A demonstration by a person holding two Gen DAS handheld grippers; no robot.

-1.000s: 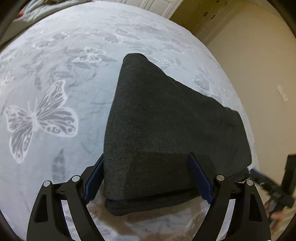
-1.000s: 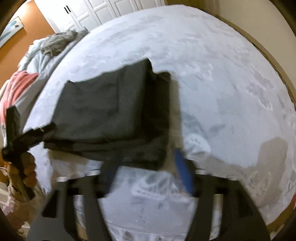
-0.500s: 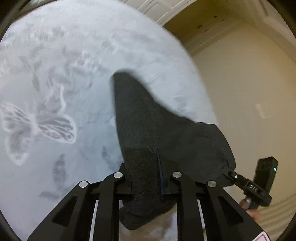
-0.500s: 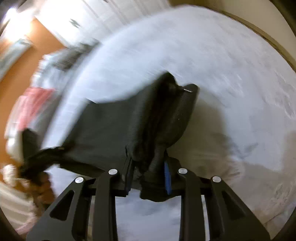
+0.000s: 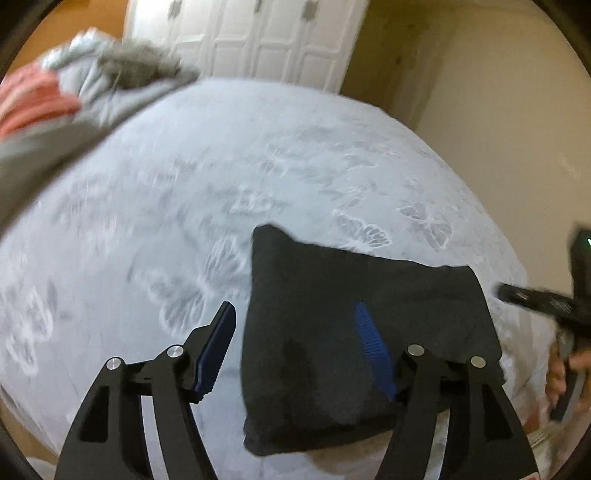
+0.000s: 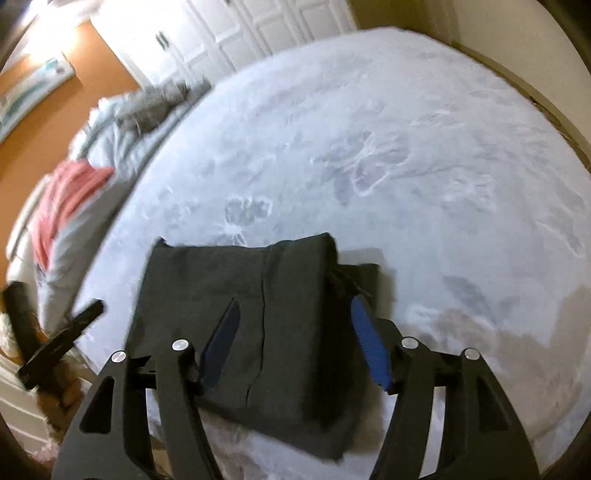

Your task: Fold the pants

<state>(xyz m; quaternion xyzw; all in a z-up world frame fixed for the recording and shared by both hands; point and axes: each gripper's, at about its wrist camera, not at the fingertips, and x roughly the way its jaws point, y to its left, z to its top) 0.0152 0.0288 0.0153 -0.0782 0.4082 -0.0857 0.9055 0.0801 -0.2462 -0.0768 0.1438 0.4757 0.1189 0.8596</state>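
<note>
The dark grey pants (image 5: 354, 325) lie folded into a thick block at the near edge of a pale bed cover with butterfly prints (image 5: 258, 173). They also show in the right wrist view (image 6: 258, 310). My left gripper (image 5: 295, 332) is open and empty, hovering over the block's left edge. My right gripper (image 6: 295, 325) is open and empty over the block's right part. Each gripper shows at the edge of the other's view: the right one (image 5: 535, 306), the left one (image 6: 59, 343).
A heap of grey and red clothes (image 5: 85, 85) lies at the far left of the bed; it also shows in the right wrist view (image 6: 85, 177). White closet doors (image 5: 251, 33) stand behind. A beige wall (image 5: 498, 122) runs along the right side.
Half a second ago both grippers were shut on the pants. Both have opened and let go, and pulled back; the folded pants now rest on the bed.
</note>
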